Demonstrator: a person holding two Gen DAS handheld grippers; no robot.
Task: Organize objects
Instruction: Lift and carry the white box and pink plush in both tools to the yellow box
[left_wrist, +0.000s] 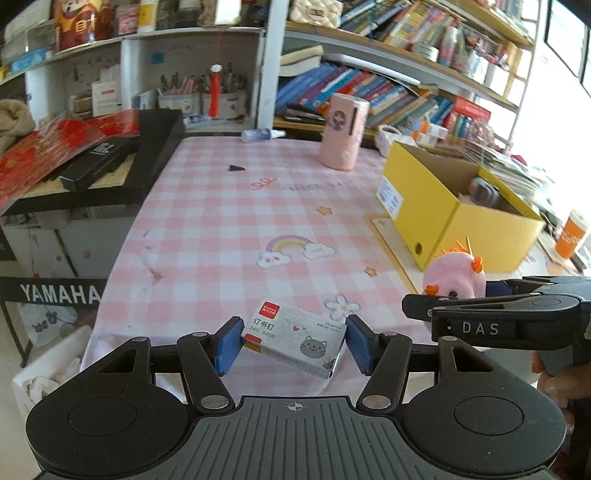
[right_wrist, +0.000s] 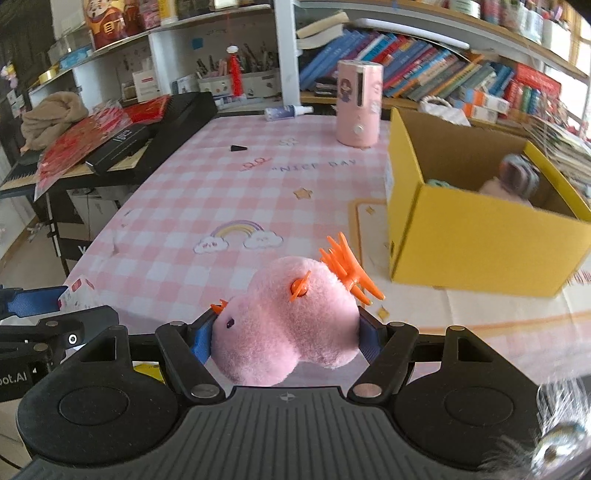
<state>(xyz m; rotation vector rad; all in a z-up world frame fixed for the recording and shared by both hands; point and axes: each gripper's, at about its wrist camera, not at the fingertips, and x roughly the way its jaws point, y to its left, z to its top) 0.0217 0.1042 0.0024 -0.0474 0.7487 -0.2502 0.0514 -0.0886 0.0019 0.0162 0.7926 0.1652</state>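
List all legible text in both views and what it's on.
"YAMAHA": black keyboard stand
"DAS": right gripper, side
"订书钉", "24/6": staple box
"NICE DAY": tablecloth
"bot.AI", cut off: left gripper, side
Yellow box label, book spines: too blurred to read.

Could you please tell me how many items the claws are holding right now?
2: a small silver cardboard staple box in the left claw, a fluffy pink plush toy in the right claw.

Blurred things inside the yellow cardboard box (right_wrist: 480, 236) at two o'clock cannot be told; fuzzy grey object (right_wrist: 561, 439) cut off at five o'clock.
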